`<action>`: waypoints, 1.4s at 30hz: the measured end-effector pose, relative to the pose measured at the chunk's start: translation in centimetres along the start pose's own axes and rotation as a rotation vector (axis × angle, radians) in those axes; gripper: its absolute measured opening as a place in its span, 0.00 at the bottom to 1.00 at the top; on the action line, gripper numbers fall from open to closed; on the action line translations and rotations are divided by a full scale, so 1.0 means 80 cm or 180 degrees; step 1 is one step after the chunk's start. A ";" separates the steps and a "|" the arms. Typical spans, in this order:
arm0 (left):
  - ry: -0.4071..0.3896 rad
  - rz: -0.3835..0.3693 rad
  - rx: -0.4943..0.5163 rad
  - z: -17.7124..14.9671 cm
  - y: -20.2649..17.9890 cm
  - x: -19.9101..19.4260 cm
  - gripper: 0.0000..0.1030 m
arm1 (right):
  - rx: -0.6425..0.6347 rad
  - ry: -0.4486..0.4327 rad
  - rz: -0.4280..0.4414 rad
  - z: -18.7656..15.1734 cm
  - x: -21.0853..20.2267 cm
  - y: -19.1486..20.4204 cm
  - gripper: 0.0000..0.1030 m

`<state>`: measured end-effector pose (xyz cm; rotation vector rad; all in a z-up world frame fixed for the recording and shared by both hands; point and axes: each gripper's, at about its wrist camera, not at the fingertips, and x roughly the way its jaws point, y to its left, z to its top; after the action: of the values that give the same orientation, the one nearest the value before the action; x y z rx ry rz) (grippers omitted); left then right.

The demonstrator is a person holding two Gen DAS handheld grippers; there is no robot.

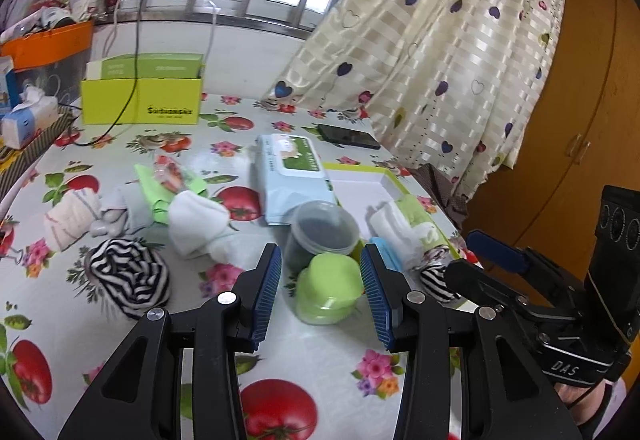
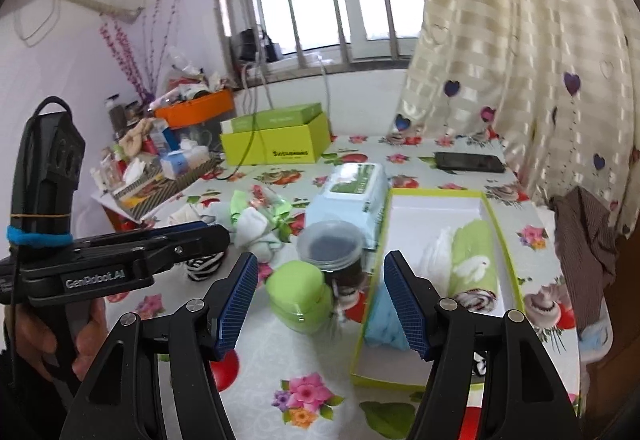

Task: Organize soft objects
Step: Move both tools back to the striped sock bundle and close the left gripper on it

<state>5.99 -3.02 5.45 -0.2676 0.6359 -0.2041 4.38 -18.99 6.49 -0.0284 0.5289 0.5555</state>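
My left gripper (image 1: 320,292) is open over the flowered tablecloth, and nothing is held. A green jar (image 1: 326,292) and a clear tub (image 1: 324,230) lie just beyond its pads. Further left are a black-and-white striped sock roll (image 1: 128,280), white socks (image 1: 196,224) and a striped white cloth (image 1: 70,217). My right gripper (image 2: 322,304) is open and empty, at the near left corner of the green-rimmed tray (image 2: 436,195). The tray holds a green rolled towel (image 2: 472,256), a blue cloth (image 2: 384,324) and a striped roll (image 2: 476,300). A hand carries the left gripper (image 2: 212,240) above the striped sock (image 2: 204,268).
A wipes pack (image 1: 292,175) lies left of the tray, with a phone (image 1: 348,135) behind it. A yellow-green box (image 1: 140,103), a cable, an orange bin (image 1: 48,43) and a tissue box (image 1: 28,119) crowd the back left. The curtain (image 1: 440,59) hangs over the right edge.
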 end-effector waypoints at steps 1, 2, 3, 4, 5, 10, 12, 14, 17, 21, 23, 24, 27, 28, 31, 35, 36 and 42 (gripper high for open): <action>-0.0003 0.0009 -0.0011 -0.001 0.003 -0.002 0.41 | -0.0021 0.0007 0.0024 0.001 0.001 0.004 0.64; -0.0010 0.0017 -0.0027 -0.001 0.008 -0.004 0.41 | -0.0037 0.0013 0.0035 0.001 0.002 0.006 0.64; -0.0015 0.0020 -0.0040 -0.002 0.011 -0.005 0.41 | -0.0056 0.0023 0.0057 0.001 0.003 0.009 0.64; -0.0018 0.0027 -0.0051 -0.002 0.014 -0.006 0.41 | -0.0068 0.0034 0.0075 0.001 0.004 0.012 0.66; -0.0020 0.0037 -0.0058 -0.003 0.016 -0.007 0.41 | -0.0074 0.0052 0.0089 0.001 0.006 0.015 0.66; -0.0028 0.0081 -0.0140 -0.007 0.036 -0.016 0.41 | -0.0069 0.0170 0.0248 0.002 0.013 0.022 0.67; -0.0029 0.0119 -0.0170 -0.009 0.044 -0.019 0.41 | -0.0083 0.0217 0.0272 0.002 0.015 0.027 0.67; -0.0021 0.0140 -0.0206 -0.012 0.053 -0.022 0.41 | -0.0087 0.0239 0.0288 0.002 0.018 0.031 0.67; -0.0018 0.0199 -0.0269 -0.015 0.066 -0.027 0.41 | -0.0074 0.0306 0.0300 0.002 0.022 0.035 0.67; -0.0021 0.0283 -0.0363 -0.019 0.090 -0.035 0.41 | -0.0112 0.0349 0.0341 0.004 0.027 0.043 0.67; -0.0008 0.0328 -0.0402 -0.022 0.102 -0.036 0.41 | -0.0144 0.0370 0.0357 0.003 0.029 0.048 0.67; 0.0012 0.0352 -0.0439 -0.024 0.110 -0.036 0.41 | -0.0155 0.0382 0.0362 0.004 0.030 0.049 0.67; 0.0037 0.0428 -0.0525 -0.026 0.130 -0.037 0.41 | -0.0179 0.0415 0.0381 0.005 0.037 0.053 0.67; 0.0045 0.0451 -0.0547 -0.026 0.136 -0.036 0.41 | -0.0183 0.0421 0.0386 0.006 0.038 0.054 0.67; 0.0076 0.0484 -0.0611 -0.027 0.151 -0.032 0.41 | -0.0203 0.0449 0.0404 0.009 0.045 0.056 0.67; 0.0117 0.0526 -0.0681 -0.026 0.167 -0.022 0.43 | -0.0246 0.0471 0.0430 0.012 0.051 0.061 0.67; 0.0130 0.0533 -0.0690 -0.027 0.170 -0.020 0.45 | -0.0256 0.0481 0.0434 0.013 0.052 0.062 0.67; 0.0217 0.0614 -0.0687 -0.026 0.189 0.000 0.50 | -0.0286 0.0537 0.0430 0.015 0.063 0.066 0.67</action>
<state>6.33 10.87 -0.83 -0.4057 0.7480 0.0417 5.89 -11.82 5.67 -0.1265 0.6733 0.7128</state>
